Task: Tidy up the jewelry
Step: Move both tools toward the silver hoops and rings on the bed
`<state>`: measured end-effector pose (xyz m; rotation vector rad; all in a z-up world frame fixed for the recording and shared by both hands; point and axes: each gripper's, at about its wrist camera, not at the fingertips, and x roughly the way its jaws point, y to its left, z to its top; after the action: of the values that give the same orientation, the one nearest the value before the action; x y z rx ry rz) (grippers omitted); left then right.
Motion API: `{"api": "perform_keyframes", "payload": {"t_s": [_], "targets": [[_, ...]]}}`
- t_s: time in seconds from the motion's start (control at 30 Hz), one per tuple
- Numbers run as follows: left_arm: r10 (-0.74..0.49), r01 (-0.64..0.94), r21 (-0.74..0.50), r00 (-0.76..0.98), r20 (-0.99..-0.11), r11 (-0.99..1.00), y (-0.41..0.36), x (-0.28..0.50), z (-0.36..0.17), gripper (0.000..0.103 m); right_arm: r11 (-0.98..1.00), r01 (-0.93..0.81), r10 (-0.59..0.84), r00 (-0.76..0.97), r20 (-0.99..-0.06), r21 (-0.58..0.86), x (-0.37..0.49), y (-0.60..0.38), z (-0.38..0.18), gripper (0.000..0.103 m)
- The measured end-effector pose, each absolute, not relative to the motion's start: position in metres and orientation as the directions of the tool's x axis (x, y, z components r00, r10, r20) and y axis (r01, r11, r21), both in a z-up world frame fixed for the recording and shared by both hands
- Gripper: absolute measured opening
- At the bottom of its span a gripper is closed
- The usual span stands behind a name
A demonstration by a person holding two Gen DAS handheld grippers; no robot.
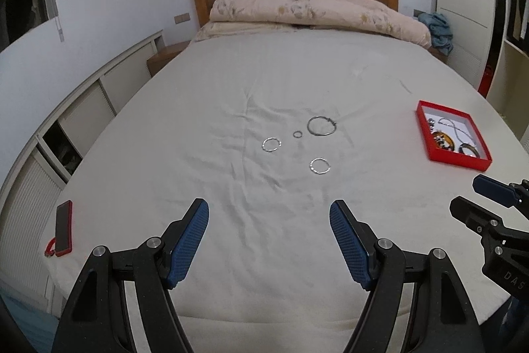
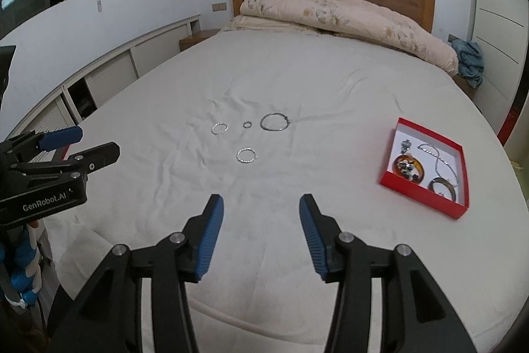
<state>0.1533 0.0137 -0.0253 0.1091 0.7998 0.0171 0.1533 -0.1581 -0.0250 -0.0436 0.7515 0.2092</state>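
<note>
Four loose rings lie well apart on the bed (image 1: 264,71): a big hoop (image 1: 321,125), a tiny ring (image 1: 297,134), and two twisted silver rings, one to the left (image 1: 271,144) and one nearest (image 1: 319,166), likely spread out so each can be pinched singly. The red box (image 2: 426,198) off to the right already holds a chain and bangles, so it seems the destination. Both the left gripper (image 1: 268,237) and right gripper (image 2: 261,232) hover short of the rings, fingers spread and empty.
</note>
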Motion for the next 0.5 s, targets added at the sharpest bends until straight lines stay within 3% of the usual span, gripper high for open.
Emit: {"api": "perform_keyframes", "payload": {"t_s": [0.5], "targets": [[0.045,0.012,0.07,0.647,-0.761,0.997,0.039,0.188,-0.06,0.075,0.97,-0.241,0.188,0.644,-0.741,0.037,0.199,-0.129,-0.066,0.046]]}}
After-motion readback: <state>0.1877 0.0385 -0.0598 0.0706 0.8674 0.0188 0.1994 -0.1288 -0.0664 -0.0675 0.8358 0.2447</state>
